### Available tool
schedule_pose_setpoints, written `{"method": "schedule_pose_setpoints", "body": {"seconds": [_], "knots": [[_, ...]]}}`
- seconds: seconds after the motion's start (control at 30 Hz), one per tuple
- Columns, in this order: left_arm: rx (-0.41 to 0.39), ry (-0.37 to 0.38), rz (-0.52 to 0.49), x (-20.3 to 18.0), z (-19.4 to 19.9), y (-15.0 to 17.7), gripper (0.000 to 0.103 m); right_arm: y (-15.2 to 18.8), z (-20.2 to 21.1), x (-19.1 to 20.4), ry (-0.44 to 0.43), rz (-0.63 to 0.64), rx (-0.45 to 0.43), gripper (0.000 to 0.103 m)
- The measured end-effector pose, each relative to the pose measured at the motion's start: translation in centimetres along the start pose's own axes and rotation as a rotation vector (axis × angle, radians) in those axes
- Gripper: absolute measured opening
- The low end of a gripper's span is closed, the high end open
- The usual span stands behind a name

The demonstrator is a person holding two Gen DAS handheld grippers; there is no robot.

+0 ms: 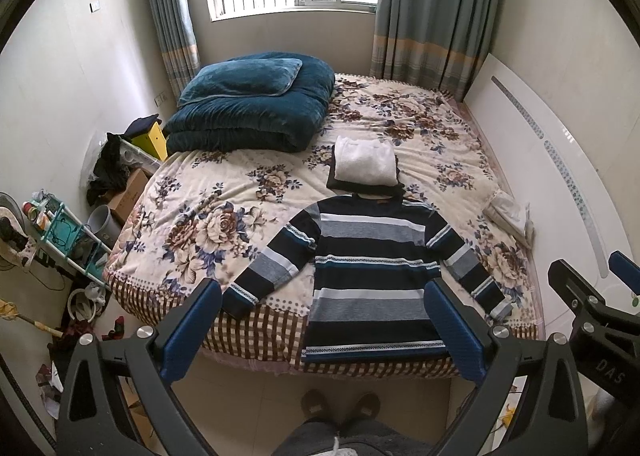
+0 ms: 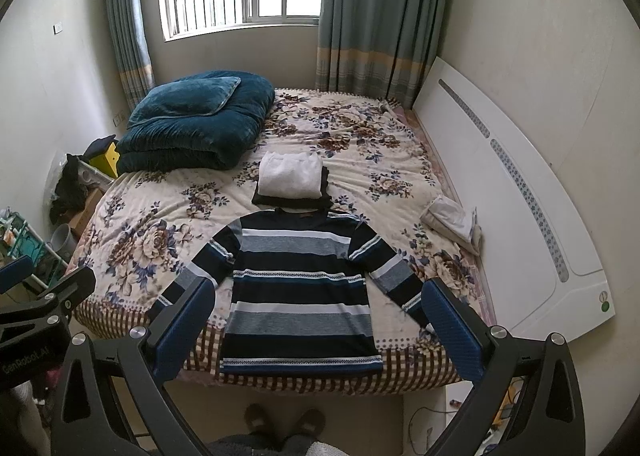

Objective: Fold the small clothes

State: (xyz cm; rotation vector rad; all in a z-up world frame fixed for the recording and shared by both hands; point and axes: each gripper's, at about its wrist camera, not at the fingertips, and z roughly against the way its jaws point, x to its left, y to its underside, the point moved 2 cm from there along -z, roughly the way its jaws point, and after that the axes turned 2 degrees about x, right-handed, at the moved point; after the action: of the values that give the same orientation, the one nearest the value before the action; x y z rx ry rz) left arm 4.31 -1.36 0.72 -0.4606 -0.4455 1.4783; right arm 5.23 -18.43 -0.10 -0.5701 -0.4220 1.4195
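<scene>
On the bed (image 1: 192,192), near its front edge: striped sweater (image 1: 372,280) spread flat, sleeves out. Behind its collar, folded clothes stack (image 1: 366,166). Left hand-held gripper (image 1: 324,332) and right hand-held gripper (image 2: 320,332) wide apart, holding nothing, raised above.

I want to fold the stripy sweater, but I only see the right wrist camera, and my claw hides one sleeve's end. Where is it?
Observer: The hidden cuff of the striped sweater lies flat at the checked near edge of the bed, spread away from the body.
Operator: Is my other claw holding anything?
Observer: No. The left claw is wide open and holds nothing.
Operator: Anything on the floor on that side?
Observer: A white ring-shaped thing lies on the floor beside the bed.
</scene>
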Motion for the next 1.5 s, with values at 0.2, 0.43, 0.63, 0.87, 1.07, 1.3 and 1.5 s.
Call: {"method": "schedule_pose_setpoints", "body": {"seconds": [0.2, 0.43, 0.63, 0.87, 1.07, 1.3, 1.5], "knots": [[-0.001, 0.005, 0.004, -0.1, 0.4, 0.2, 0.103, 0.1, 0.0, -0.1, 0.0, 0.001, -0.002, 0.103], [-0.004, 0.007, 0.004, -0.5, 0.5, -0.1, 0.103, 0.0, 0.0, 0.0, 0.001, 0.0, -0.003, 0.103], [-0.007, 0.008, 0.005, -0.6, 0.5, -0.1, 0.103, -0.1, 0.0, 0.2, 0.0, 0.001, -0.003, 0.103], [-0.016, 0.014, 0.006, -1.1, 0.4, -0.4, 0.103, -0.2, 0.0, 0.2, 0.003, -0.003, -0.004, 0.103], [-0.064, -0.042, -0.027, -2.7, -5.8, -1.8, 0.103, -1.8, -3.4, -1.9, 0.011, -0.101, 0.035, 0.103], [0.001, -0.081, -0.062, -6.6, -19.0, -3.1, 0.103, 2.5, -16.0, -13.0, 0.118, -0.4, 0.19, 0.103], [0.118, -0.116, -0.061, -11.2, -31.9, -2.1, 0.103, 11.6, -30.1, -25.5, 0.218, -0.646, 0.361, 0.103]]}}
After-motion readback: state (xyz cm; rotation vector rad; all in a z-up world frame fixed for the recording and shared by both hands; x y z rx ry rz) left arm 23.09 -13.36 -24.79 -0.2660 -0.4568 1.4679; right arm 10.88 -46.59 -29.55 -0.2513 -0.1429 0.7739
